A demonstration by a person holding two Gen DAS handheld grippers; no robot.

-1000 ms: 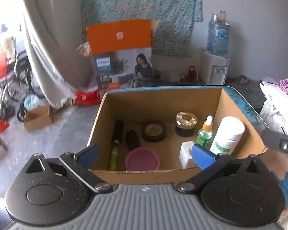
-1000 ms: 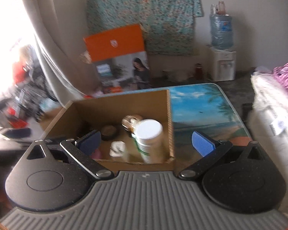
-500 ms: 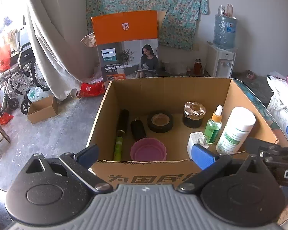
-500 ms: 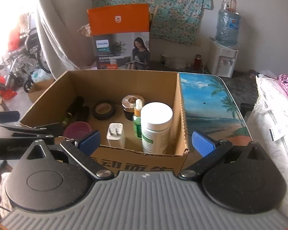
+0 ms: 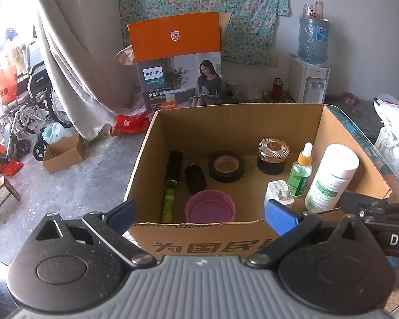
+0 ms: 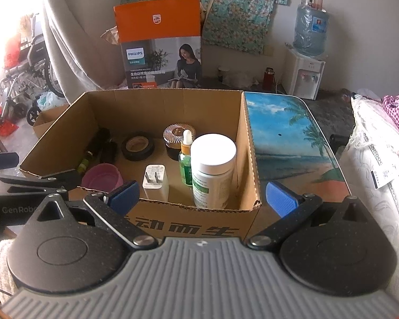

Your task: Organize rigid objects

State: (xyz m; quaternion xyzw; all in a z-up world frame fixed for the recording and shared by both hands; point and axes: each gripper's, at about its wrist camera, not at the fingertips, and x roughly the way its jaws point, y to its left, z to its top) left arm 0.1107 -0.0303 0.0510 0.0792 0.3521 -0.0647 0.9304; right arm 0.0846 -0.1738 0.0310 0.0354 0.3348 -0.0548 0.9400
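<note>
- Box sits on the table; inside we see a white bottle at 3 o'clock, with dropper, plug, jar, tape, pink cup and dark tubes toward 9.
- We hold the left gripper and the right gripper before the near wall, both spread wide and empty.
- We find no loose item on the table, so we judge packing nearly or fully done.
</note>
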